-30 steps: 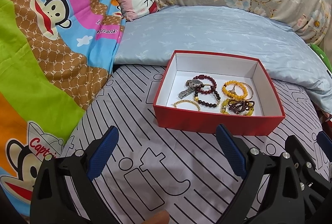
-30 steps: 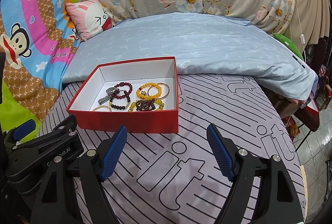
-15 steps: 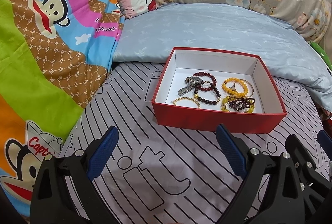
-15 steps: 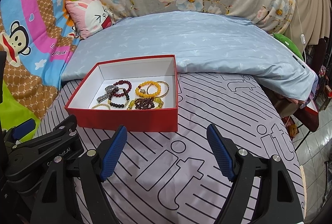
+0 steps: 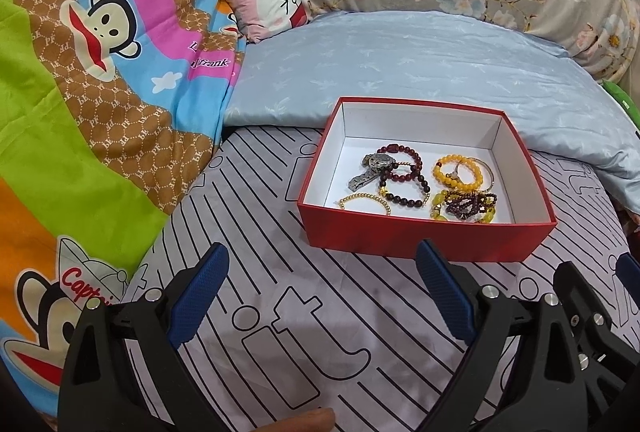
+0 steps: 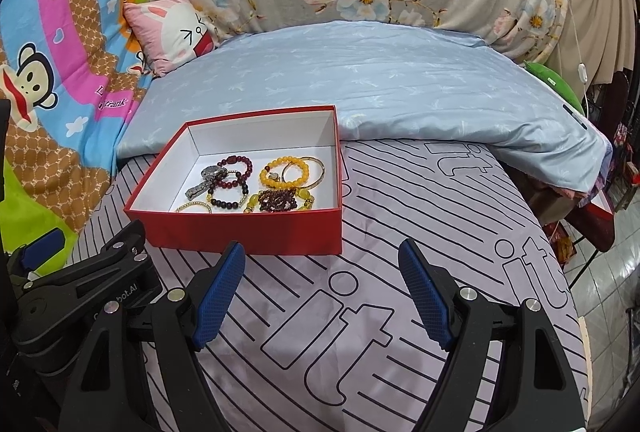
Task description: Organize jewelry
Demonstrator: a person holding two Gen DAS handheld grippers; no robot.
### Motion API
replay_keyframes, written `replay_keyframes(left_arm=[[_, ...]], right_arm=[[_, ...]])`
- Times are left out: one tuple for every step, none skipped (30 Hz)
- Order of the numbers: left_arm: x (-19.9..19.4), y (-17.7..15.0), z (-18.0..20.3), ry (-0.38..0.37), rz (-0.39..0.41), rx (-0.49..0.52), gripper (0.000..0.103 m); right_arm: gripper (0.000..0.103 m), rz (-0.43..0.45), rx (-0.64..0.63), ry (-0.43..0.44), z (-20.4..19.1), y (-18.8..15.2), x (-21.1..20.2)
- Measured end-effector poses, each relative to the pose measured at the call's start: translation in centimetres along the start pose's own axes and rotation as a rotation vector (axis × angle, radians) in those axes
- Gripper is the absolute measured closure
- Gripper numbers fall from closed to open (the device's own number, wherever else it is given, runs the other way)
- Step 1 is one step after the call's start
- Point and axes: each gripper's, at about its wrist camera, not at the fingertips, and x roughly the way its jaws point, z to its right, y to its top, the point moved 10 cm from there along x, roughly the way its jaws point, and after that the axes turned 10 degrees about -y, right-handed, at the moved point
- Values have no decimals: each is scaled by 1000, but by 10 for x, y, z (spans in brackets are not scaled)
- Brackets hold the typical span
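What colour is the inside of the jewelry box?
White inside, red outside: the jewelry box shows best in the left wrist view.

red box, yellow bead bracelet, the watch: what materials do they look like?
Red box: looks like cardboard, matte red outside, plain white inside, thin straight walls.
Yellow bead bracelet: glossy, slightly translucent round beads; resin, glass or amber-like stone, cannot tell which.
Watch: grey with a metallic sheen and a linked band, probably steel.

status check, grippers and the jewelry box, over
Left gripper and right gripper open, empty, short of the red box. Bracelets and a watch piled inside. Nothing in the way.
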Motion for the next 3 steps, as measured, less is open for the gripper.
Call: replay_keyframes(left_arm=[[0, 0, 0, -8, -2, -3, 14], [1, 0, 1, -14, -5, -5, 14], [2, -1, 1, -17, -12, -7, 14]], right_arm=[[27, 1, 2, 1, 0, 0, 0], [27, 1, 3, 1, 0, 0, -1], [27, 1, 2, 0, 0, 0, -1]])
